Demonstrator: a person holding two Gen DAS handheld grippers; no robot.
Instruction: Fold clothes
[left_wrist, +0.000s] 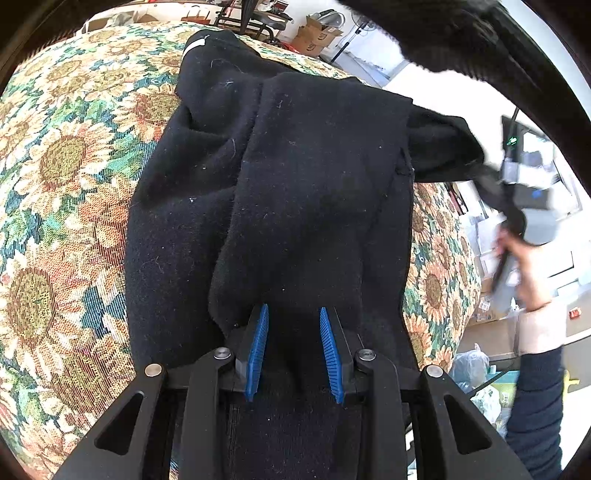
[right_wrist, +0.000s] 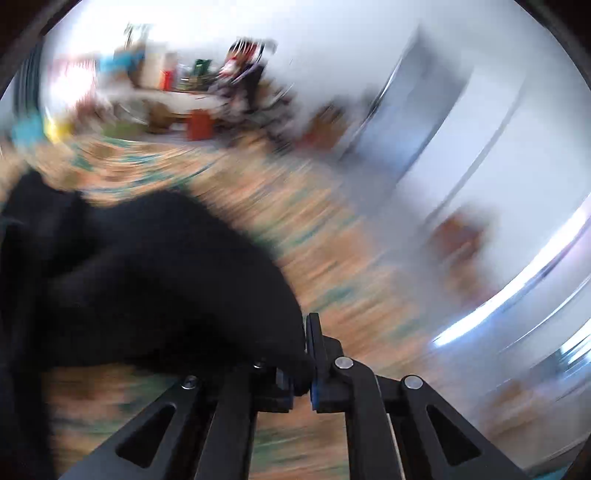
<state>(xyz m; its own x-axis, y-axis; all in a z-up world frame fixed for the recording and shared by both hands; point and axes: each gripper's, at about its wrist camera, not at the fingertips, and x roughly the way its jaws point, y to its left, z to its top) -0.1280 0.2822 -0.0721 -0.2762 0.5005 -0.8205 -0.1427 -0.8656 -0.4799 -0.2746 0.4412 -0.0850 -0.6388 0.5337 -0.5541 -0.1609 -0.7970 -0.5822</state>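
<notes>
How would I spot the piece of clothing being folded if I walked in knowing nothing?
Look for the big surface covered in sunflower-patterned cloth. Lying across its middle is the black fleece garment, partly doubled over itself, with a small white tag at its far end. It is the only plain dark thing on that busy floral print.

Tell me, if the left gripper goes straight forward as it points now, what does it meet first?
The left gripper would meet the black garment first; the fabric already lies between its open fingers, on the sunflower cloth.
</notes>
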